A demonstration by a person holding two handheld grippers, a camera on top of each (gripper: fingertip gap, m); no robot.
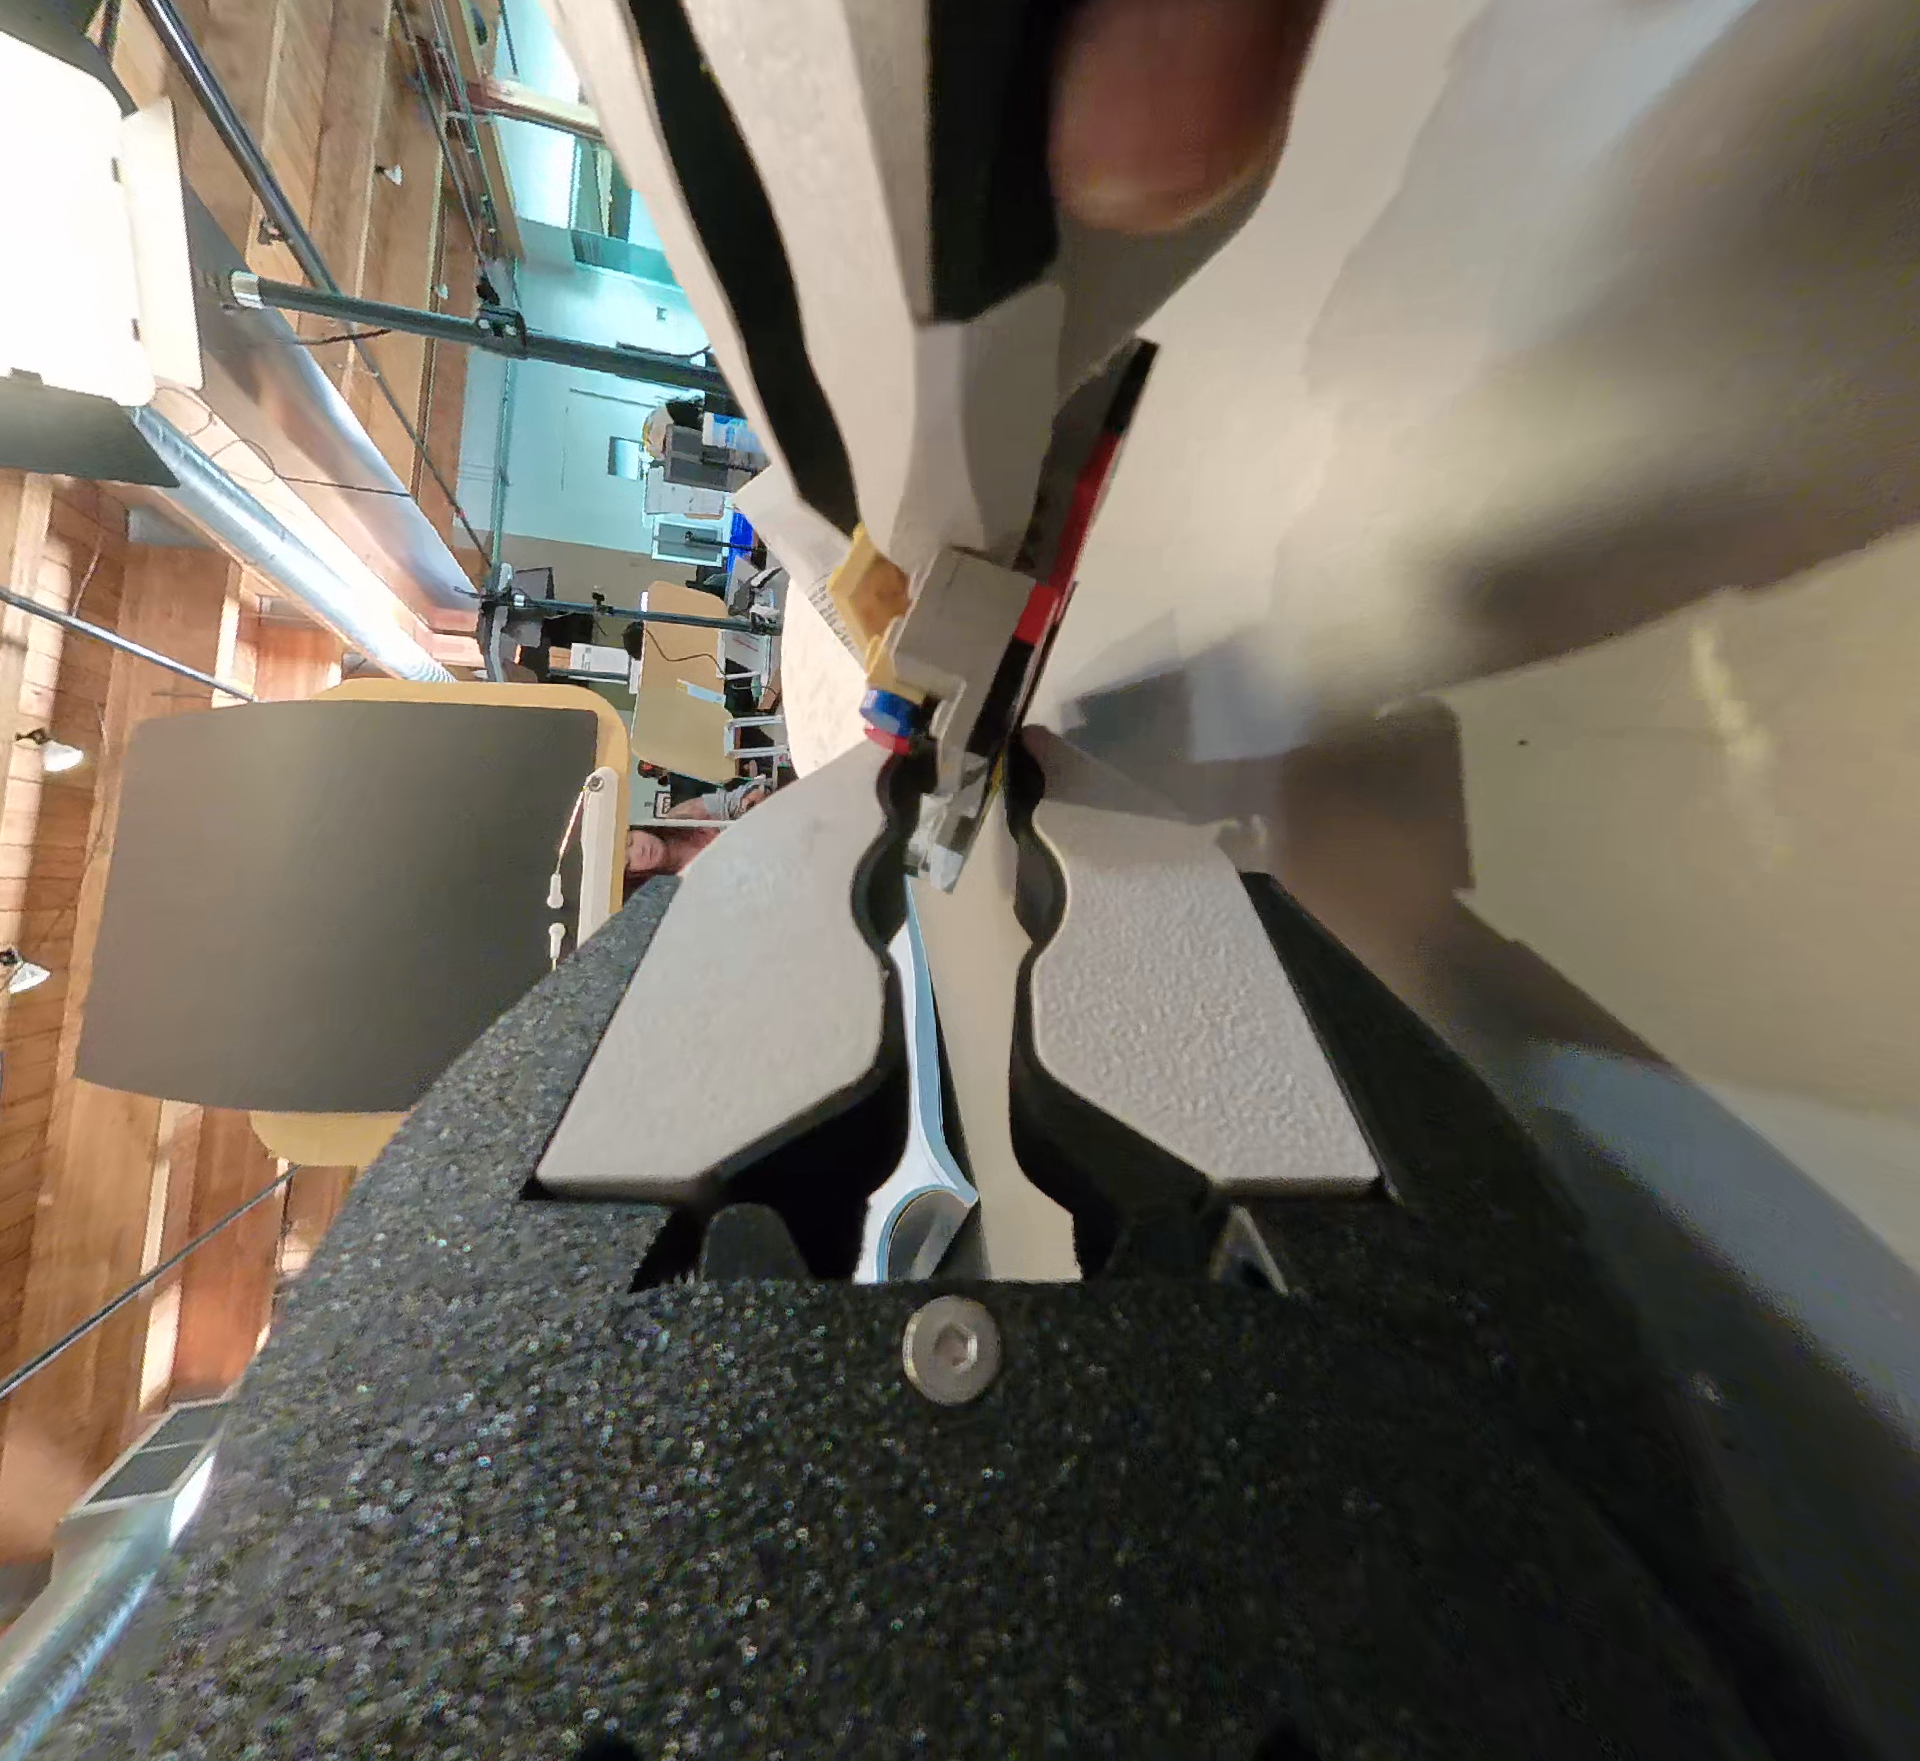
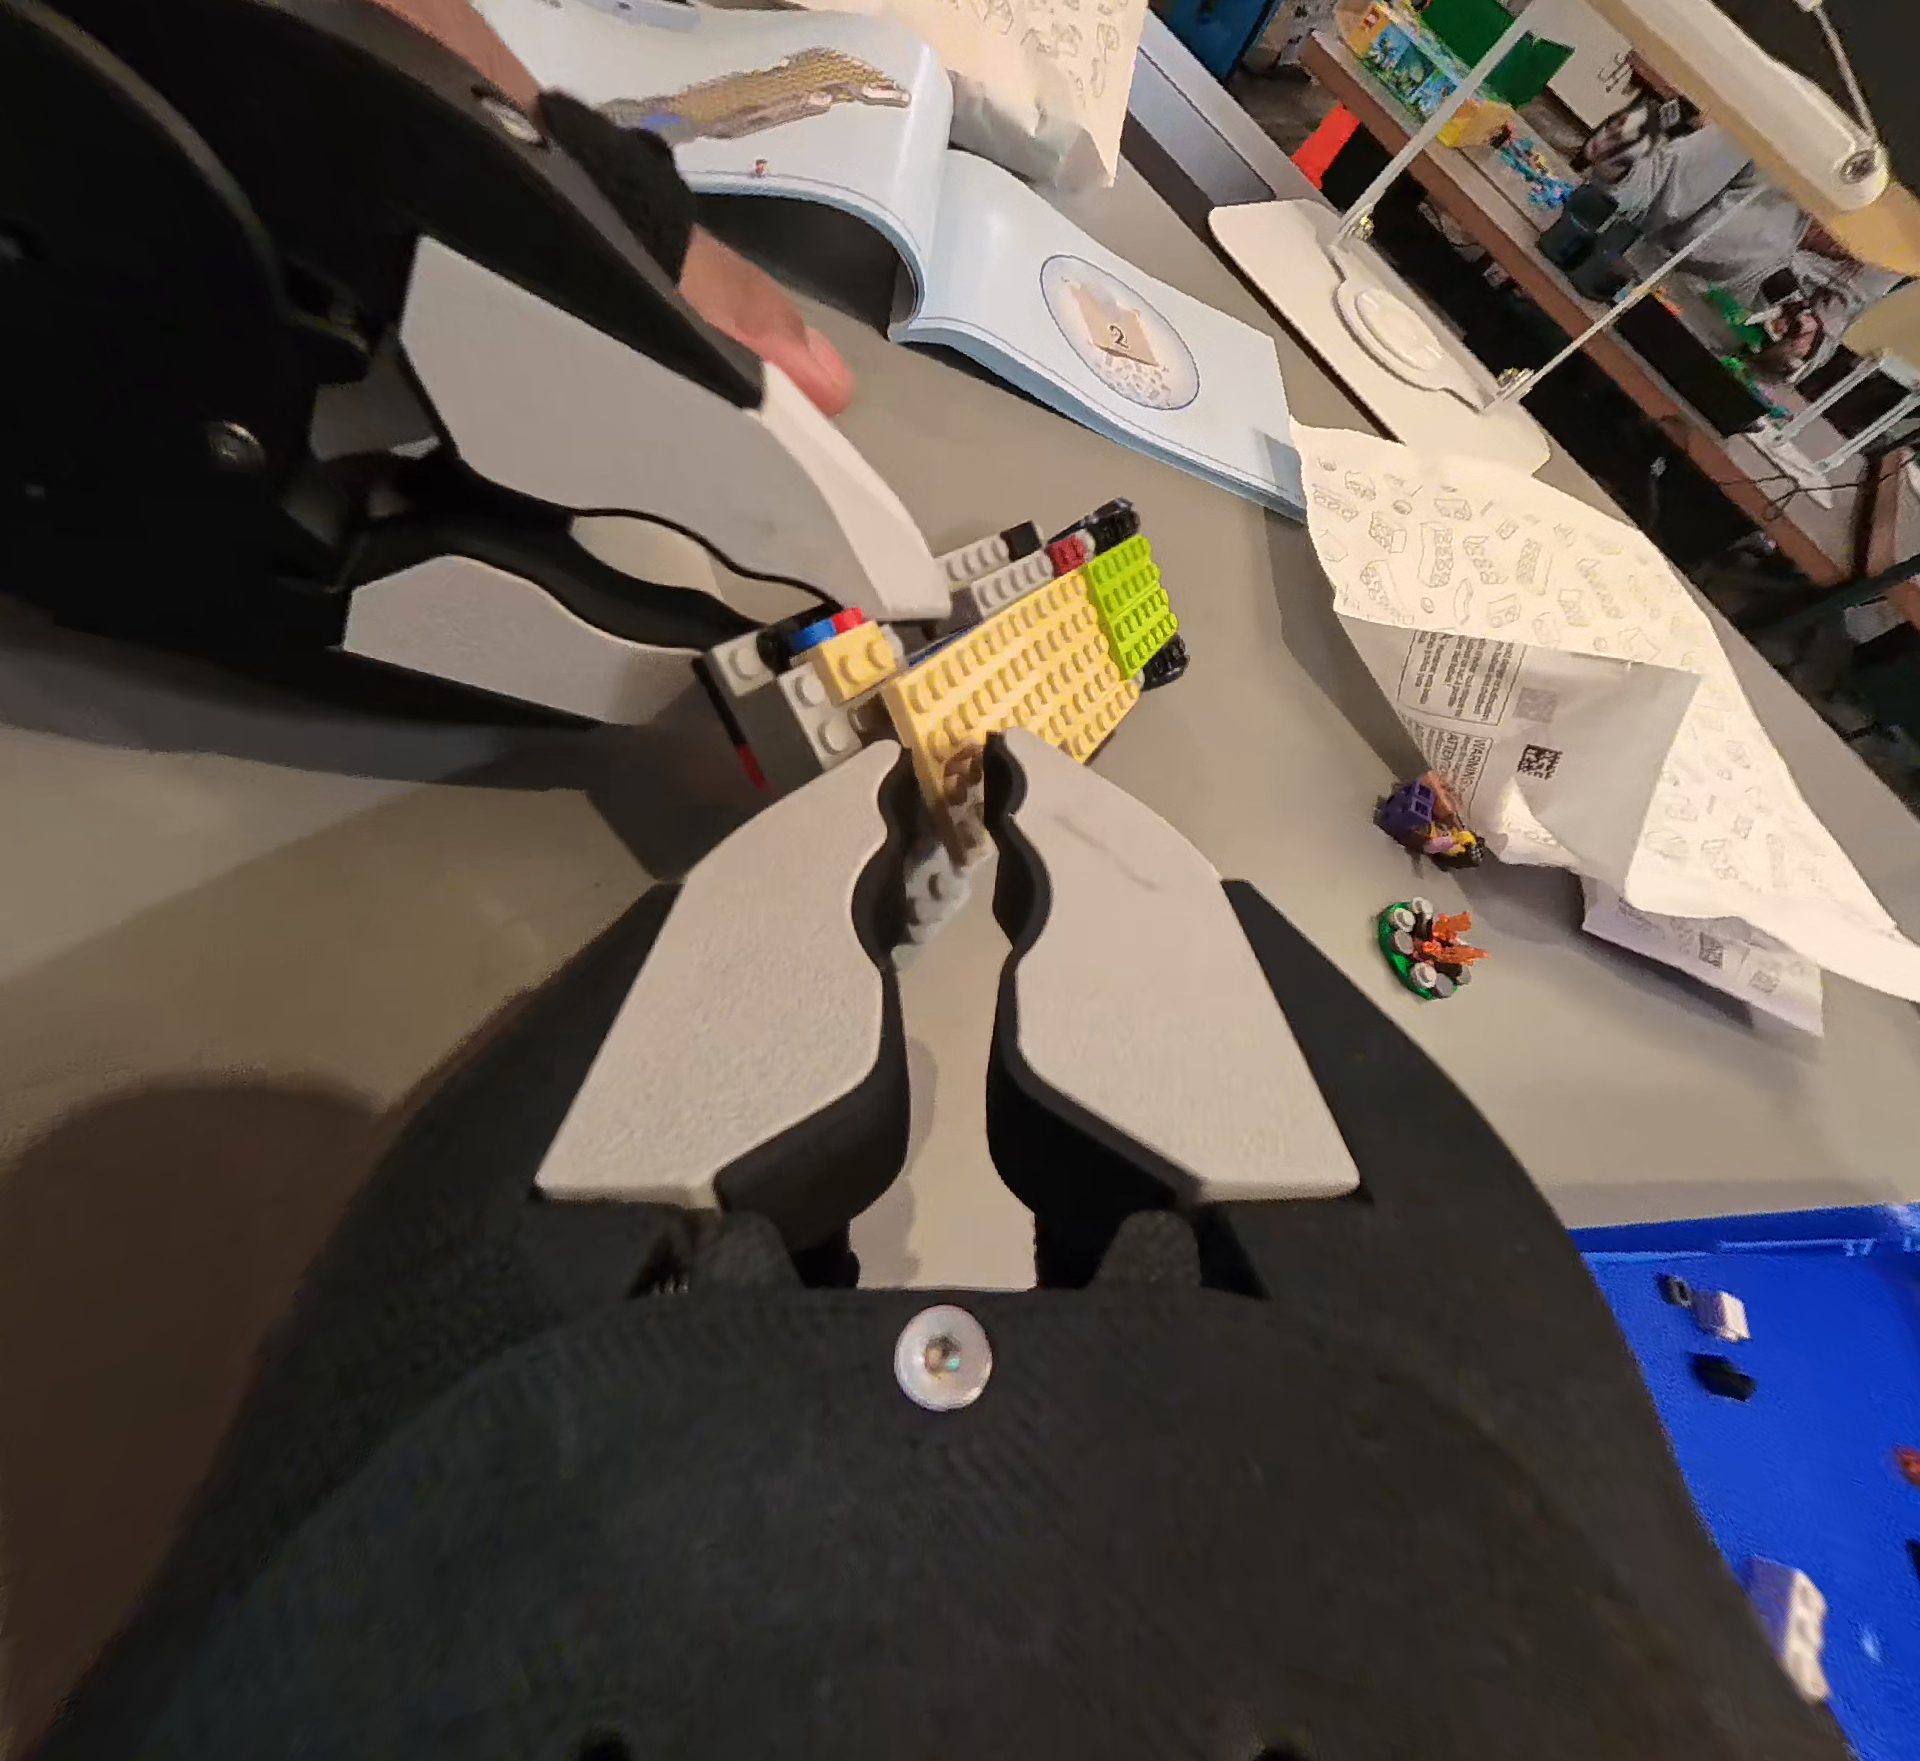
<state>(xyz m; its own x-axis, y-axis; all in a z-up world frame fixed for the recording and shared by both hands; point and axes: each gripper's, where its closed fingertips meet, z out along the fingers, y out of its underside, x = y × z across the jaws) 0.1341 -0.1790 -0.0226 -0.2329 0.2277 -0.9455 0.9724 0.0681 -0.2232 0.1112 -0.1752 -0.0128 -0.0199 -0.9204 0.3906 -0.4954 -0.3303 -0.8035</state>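
Observation:
A brick model (image 2: 1018, 662) with a tan studded plate, a lime end, grey blocks and small black, blue and red parts is held just above the grey table (image 2: 1247, 1088). My right gripper (image 2: 940, 776) is shut on the near edge of its tan plate. My left gripper (image 2: 800, 620) comes in from the left and clamps the model's grey end. In the left wrist view my left gripper (image 1: 961, 776) has its pads closed on the thin edge of the model (image 1: 961, 631). The right gripper's fingers (image 1: 831, 205) and a thumb show above it.
An open light-blue booklet (image 2: 1039, 298) lies behind the model. A white lamp base (image 2: 1371, 319) stands beside it. Printed paper bags (image 2: 1507, 589) lie to the right, with two small brick figures (image 2: 1429, 818) (image 2: 1429, 958) in front of them. A blue tray (image 2: 1766, 1451) with loose pieces sits at the near right. The tips of both grippers are at nearly the same place.

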